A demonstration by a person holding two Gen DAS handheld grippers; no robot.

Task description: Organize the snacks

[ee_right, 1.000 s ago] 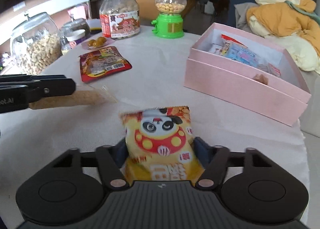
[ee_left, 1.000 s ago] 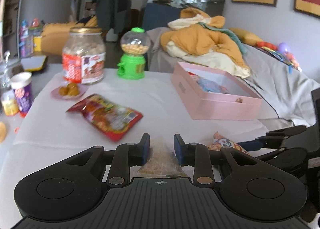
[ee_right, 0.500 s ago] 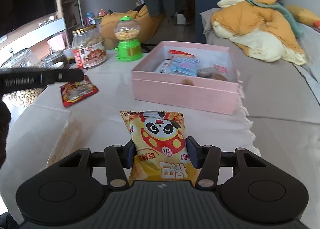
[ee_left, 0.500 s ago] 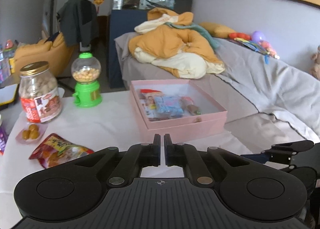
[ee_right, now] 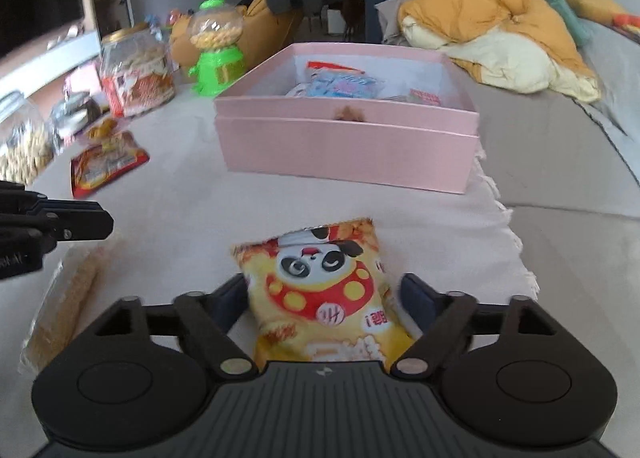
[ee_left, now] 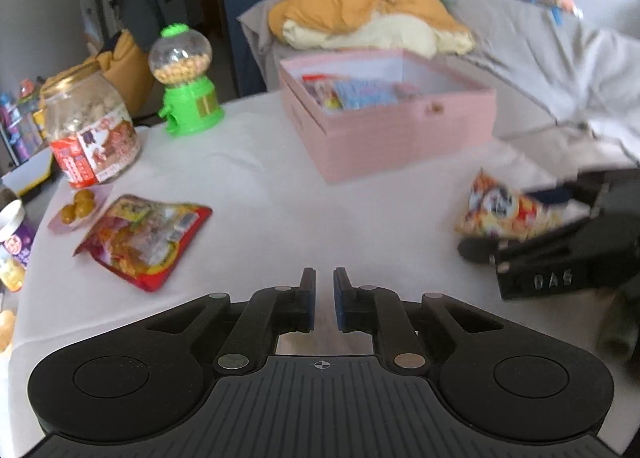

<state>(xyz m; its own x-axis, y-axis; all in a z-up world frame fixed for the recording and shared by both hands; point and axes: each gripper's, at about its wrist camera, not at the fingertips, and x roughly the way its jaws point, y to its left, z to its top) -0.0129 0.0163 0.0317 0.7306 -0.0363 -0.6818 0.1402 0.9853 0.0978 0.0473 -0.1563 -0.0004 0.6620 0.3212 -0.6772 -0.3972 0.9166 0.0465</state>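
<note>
My right gripper (ee_right: pixel 322 294) is shut on a yellow panda snack bag (ee_right: pixel 324 294) and holds it over the table's near edge; the bag also shows in the left wrist view (ee_left: pixel 504 214). My left gripper (ee_left: pixel 324 300) is nearly shut; a thin clear packet (ee_left: pixel 324 342) shows between its jaws. In the right wrist view that clear packet of tan snacks (ee_right: pixel 60 314) hangs below the left gripper (ee_right: pixel 80 224). The open pink box (ee_right: pixel 348 138) with several snacks inside stands ahead, and also shows in the left wrist view (ee_left: pixel 384 130). A red snack bag (ee_left: pixel 144 238) lies on the white tablecloth.
A peanut jar (ee_left: pixel 88 130), a green candy dispenser (ee_left: pixel 184 86) and a small dish of yellow candies (ee_left: pixel 78 206) stand at the table's far left. A glass jar of nuts (ee_right: pixel 20 146) is at the left edge. A bed with a yellow blanket (ee_right: pixel 500 18) lies behind.
My left gripper has swung back left and down over the table. My right gripper has moved nearer the pink box, still holding the panda bag.
</note>
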